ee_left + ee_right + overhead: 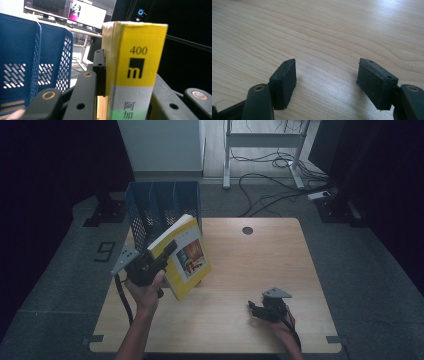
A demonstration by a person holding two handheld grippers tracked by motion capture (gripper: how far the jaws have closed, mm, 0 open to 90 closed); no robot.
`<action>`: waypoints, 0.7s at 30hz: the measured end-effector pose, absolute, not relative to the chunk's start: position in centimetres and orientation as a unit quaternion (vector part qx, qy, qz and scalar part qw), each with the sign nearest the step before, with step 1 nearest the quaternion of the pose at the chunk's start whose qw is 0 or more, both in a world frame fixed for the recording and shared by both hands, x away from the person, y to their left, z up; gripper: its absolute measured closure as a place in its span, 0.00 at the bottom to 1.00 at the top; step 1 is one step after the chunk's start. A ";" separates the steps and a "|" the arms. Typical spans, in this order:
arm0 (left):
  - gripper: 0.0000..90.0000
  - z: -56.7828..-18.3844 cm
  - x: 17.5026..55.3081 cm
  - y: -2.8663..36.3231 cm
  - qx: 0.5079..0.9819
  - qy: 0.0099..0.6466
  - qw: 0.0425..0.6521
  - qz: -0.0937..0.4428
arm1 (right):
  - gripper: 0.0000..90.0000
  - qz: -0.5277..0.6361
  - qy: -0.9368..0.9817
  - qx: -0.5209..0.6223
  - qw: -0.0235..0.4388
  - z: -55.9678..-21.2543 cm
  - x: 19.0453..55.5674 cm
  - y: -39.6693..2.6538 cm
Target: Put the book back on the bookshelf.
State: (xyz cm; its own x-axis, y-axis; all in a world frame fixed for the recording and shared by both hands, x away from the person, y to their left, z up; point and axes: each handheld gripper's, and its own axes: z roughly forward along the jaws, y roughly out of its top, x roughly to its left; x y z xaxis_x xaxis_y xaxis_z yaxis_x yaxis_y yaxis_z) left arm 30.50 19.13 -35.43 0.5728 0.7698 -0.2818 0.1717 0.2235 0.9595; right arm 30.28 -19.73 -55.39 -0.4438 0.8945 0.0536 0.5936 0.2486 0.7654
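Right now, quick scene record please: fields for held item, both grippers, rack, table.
held item: yellow book, tilted, spine toward the left gripper's camera
left gripper: shut on the book, fingers either side of its spine
right gripper: open, nothing between the fingers, low over the table
rack: blue file rack at the table's far left edge, just behind the book
table: light wood table

A round dark grommet hole [247, 230] sits near the far edge of the wooden table [260, 270]. Beyond it, black cables [270, 190] sprawl on the grey floor around a white metal frame [262, 142]. Computer monitors [87, 13] glow far off.
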 end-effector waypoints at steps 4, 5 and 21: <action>0.83 -35.2 30.6 19.4 0.579 0.407 0.668 0.228 | 0.34 0.372 0.763 0.489 0.203 -55.4 30.3 -19.7; 0.84 -35.2 30.7 19.5 0.579 0.408 0.668 0.229 | 0.34 0.371 0.762 0.490 0.202 -55.4 30.3 -19.7; 0.84 -34.7 31.5 20.6 0.569 0.421 0.662 0.245 | 0.34 0.372 0.761 0.492 0.203 -55.4 30.3 -19.8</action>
State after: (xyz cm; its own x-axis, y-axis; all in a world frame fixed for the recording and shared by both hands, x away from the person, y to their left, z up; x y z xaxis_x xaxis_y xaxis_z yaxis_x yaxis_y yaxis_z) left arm 31.53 20.61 -34.68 0.5249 0.8039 -0.2798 0.1552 0.2328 0.9601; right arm 30.28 -19.78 -55.39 -0.4337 0.8993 0.0560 0.5972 0.2403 0.7653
